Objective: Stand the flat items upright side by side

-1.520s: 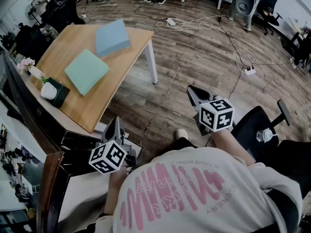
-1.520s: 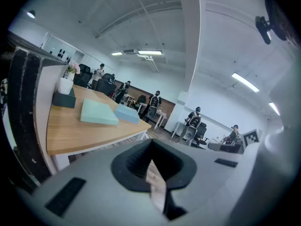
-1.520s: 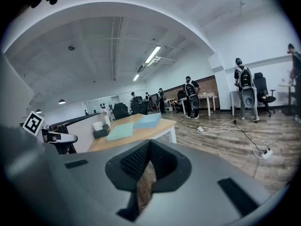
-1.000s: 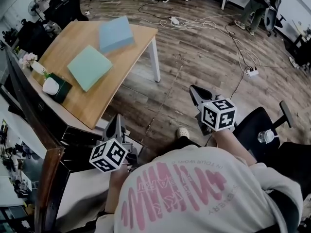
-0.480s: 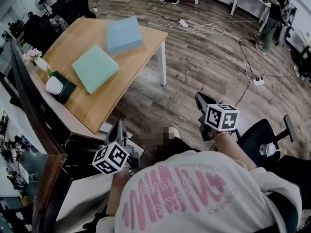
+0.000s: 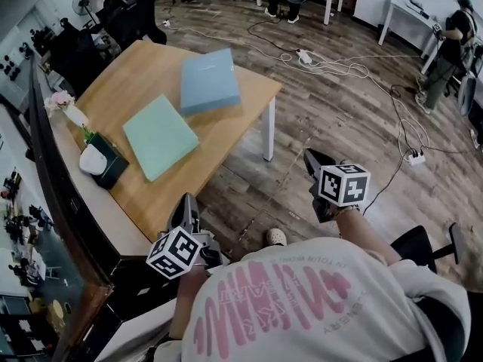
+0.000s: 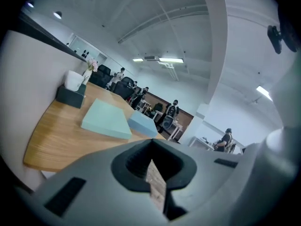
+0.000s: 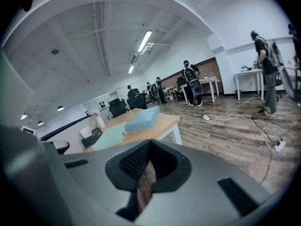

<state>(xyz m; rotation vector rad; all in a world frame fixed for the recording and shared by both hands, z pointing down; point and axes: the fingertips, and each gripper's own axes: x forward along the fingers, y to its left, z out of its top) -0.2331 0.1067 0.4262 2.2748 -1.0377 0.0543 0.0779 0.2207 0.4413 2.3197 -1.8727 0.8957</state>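
Blue slab (image 6: 209, 81) seemingly at table (image 6: 219, 130) edge

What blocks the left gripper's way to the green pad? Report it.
Nothing visible does. The left gripper, shut and empty, is just short of the table, and only bare wood lies between it and the green pad. The tissue box stands off to one side.

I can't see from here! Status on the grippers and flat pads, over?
Left gripper and right gripper shut, empty, short of the pads. Green pad and blue pad flat on the table, untouched. Tissue box beside green pad, not in the way.
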